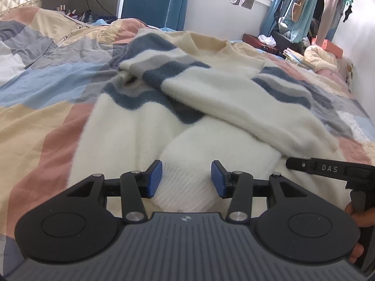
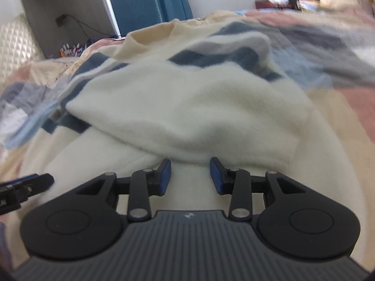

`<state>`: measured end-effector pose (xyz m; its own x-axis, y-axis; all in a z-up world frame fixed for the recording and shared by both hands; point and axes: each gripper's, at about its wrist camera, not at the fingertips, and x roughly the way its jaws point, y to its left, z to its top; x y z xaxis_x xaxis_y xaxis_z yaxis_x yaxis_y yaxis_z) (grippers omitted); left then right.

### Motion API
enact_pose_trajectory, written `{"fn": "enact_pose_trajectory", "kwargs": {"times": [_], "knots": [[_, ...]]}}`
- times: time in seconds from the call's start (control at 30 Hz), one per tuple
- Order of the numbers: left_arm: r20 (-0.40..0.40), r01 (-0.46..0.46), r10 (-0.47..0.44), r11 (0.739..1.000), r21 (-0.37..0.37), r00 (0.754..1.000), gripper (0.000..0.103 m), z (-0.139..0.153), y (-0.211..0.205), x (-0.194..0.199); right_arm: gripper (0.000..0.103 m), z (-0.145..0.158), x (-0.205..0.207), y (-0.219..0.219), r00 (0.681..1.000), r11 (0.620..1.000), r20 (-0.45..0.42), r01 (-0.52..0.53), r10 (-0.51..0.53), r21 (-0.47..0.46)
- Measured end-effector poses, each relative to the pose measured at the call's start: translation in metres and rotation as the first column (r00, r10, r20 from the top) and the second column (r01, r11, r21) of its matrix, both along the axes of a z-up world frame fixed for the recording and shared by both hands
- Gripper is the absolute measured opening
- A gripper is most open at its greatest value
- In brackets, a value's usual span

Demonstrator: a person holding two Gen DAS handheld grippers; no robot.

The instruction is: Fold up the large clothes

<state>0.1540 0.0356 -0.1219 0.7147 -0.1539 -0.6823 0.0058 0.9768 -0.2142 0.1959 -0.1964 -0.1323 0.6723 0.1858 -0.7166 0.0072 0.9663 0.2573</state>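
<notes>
Sleeves already lie crossed over the sweater's (image 1: 164,117) chest, so your fold is roughly half done; the hem still needs bringing up toward the collar at twelve o'clock. The sweater rests flat on the patchwork bedspread (image 1: 46,89). Your left gripper (image 1: 186,179) stands half open with a ribbed cuff lying between its pads, not pinched. Your right gripper (image 2: 190,175) is also parted, over white fabric near the hem, gripping nothing yet.

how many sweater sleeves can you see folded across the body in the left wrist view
2. One sleeve runs from the right shoulder down across the sweater; the other sleeve lies beneath it, its cuff toward the left. None seems hidden.
</notes>
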Motion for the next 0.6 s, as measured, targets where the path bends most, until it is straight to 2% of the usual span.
{"fn": "enact_pose_trajectory", "kwargs": {"times": [0.17,0.2,0.23,0.3,0.33,0.47,0.6], "knots": [[0.027,-0.066,0.067,0.997,-0.035,0.997,0.056,0.022,0.019,-0.022,0.040,0.018,-0.018,-0.026,0.997,0.996,-0.017,0.073,-0.072,0.050],[0.032,-0.087,0.088,0.995,-0.041,0.996,0.056,0.026,0.025,-0.026,0.043,0.022,-0.022,-0.032,0.995,0.994,-0.019,0.095,-0.094,0.057],[0.034,-0.111,0.112,0.993,-0.046,0.993,0.057,0.030,0.031,-0.031,0.049,0.026,-0.027,-0.039,0.993,0.991,-0.018,0.119,-0.118,0.064],[0.038,-0.165,0.167,0.985,-0.058,0.985,0.058,0.036,0.046,-0.039,0.084,0.034,-0.035,-0.051,0.985,0.983,0.002,0.173,-0.174,0.066],[0.041,-0.197,0.200,0.978,-0.064,0.979,0.059,0.038,0.054,-0.042,0.087,0.037,-0.038,-0.057,0.977,0.976,0.013,0.210,-0.211,0.063],[0.031,-0.279,0.282,0.957,-0.075,0.959,0.059,0.038,0.078,-0.050,0.087,0.040,-0.048,-0.083,0.942,0.939,-0.001,0.335,-0.336,0.083],[-0.058,-0.322,0.317,0.938,-0.130,0.947,0.059,0.019,0.094,-0.048,0.087,0.019,-0.050,-0.111,0.894,0.875,-0.127,0.446,-0.429,0.188]]}}
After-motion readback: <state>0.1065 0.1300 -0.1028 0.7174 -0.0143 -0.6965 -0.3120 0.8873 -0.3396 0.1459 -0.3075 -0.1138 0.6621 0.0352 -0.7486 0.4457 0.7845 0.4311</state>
